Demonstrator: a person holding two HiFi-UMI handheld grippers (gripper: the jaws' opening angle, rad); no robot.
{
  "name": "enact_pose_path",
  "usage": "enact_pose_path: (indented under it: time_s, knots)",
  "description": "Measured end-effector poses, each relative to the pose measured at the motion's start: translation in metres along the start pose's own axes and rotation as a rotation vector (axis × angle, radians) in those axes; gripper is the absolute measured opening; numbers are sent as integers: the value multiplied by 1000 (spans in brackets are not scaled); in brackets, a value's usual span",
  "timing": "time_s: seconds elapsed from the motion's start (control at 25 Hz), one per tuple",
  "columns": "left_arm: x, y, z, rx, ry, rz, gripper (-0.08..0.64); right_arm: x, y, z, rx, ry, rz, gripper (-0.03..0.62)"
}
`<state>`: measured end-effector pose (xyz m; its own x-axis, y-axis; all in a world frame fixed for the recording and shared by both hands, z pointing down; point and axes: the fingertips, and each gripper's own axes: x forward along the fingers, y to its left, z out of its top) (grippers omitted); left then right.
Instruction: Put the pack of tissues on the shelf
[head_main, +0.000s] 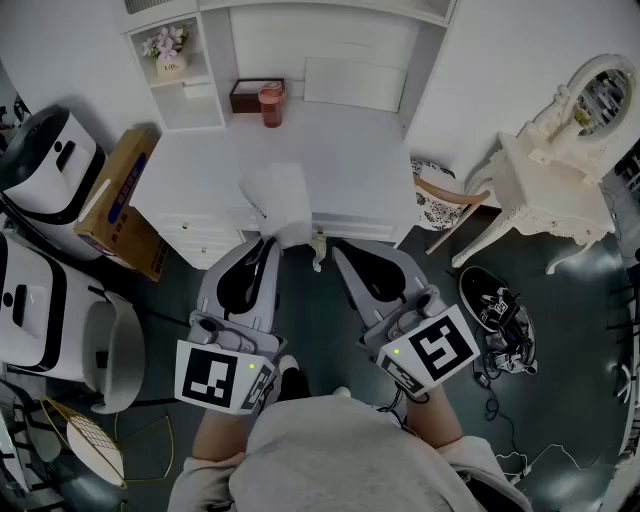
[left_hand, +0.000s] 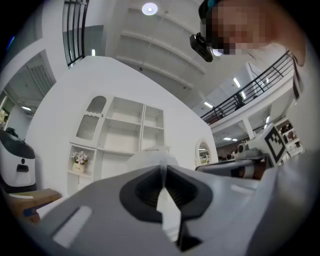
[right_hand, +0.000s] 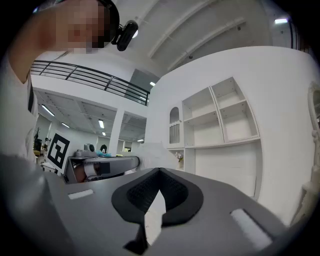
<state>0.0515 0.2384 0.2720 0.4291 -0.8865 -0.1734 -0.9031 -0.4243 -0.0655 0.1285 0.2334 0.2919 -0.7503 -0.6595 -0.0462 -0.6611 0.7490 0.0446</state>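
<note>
The left gripper (head_main: 267, 245) has its fingers pressed together on a thin edge of the pack of tissues (head_main: 279, 204); in the left gripper view the white wrapping runs into the closed seam between them. The pack sticks out at 12 o'clock from those fingers, over the front part of the white table (head_main: 350, 165); whether it rests on the table cannot be told. The right gripper (head_main: 336, 251) is at 3 o'clock of the left one, just beside it, fingers closed together on nothing. The shelf (head_main: 186, 84) stands at 11 o'clock from the pack, at the table's back, with 1 flower pot (head_main: 168, 52) in a compartment. A brown box (head_main: 251, 96) and a red cup (head_main: 270, 105) stand at 12 o'clock, touching each other.
</note>
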Motion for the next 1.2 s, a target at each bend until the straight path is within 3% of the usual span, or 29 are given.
enact_pose_path:
  time_s: [0.6, 1.2]
  knots:
    - [-23, -40, 4, 18, 10, 6, 6, -39, 13, 0, 5, 1, 24, 2]
    - [4, 15, -3, 24, 4, -27, 6, 24, 6, 0, 19, -14, -1, 2]
